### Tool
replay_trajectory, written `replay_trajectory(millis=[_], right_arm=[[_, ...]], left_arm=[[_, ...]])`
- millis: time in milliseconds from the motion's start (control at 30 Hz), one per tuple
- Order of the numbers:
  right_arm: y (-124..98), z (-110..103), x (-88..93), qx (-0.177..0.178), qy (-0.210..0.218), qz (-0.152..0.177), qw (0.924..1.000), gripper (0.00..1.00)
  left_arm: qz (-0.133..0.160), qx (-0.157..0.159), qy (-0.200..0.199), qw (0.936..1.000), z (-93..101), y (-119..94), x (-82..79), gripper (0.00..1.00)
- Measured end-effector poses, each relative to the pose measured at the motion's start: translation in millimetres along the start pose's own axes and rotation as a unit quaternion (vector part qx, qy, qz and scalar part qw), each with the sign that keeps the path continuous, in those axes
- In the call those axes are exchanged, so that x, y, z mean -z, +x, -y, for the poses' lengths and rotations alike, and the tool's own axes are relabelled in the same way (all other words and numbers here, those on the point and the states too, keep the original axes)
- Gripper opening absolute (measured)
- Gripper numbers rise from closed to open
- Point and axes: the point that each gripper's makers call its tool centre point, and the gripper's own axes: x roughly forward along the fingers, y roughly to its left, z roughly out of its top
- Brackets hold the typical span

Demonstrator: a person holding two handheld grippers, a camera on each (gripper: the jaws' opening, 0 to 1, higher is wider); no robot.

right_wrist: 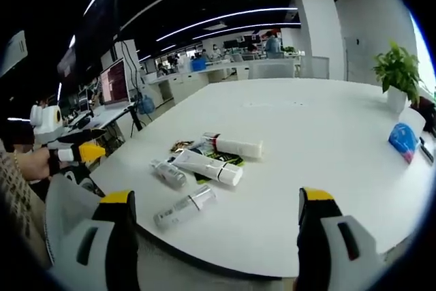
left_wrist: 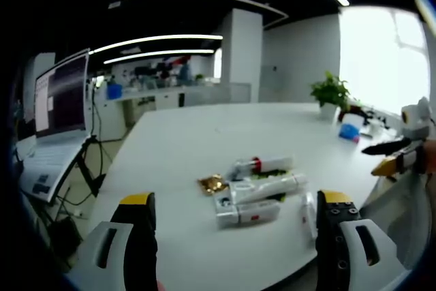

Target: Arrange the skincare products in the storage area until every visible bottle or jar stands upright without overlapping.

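Skincare tubes and bottles lay flat in a loose cluster on the large white table (right_wrist: 327, 141), with both hand-held grippers hovering apart above the near edge.

The left hand-held gripper (left_wrist: 235, 226) and the right hand-held gripper (right_wrist: 214, 226) each had their black, yellow-tipped jaws spread wide, gripping nothing. In the right gripper view, a white tube with a red band (right_wrist: 235, 146) lay on its side farthest back, a long white squeeze tube (right_wrist: 206, 167) lay in front of it across a dark green sachet (right_wrist: 228, 161), a small grey-capped bottle (right_wrist: 169, 173) lay just beside that, and a clear slim bottle (right_wrist: 184, 206) lay nearest the edge. A gold foil packet (left_wrist: 212, 183) sat beside the cluster in the left gripper view. A green potted plant (right_wrist: 397, 76) and a blue crumpled bag (right_wrist: 402, 138) stood well apart, far across the table.
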Motion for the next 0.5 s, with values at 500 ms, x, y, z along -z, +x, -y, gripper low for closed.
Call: replay_trajectory(millis=[500], right_arm=[[19,7,-1.5,-0.057,-0.063,-0.046,0.9953,0.95]], left_arm=[[-0.011,0.025,0.006,0.9996,9.9,1,3.1,0.96]])
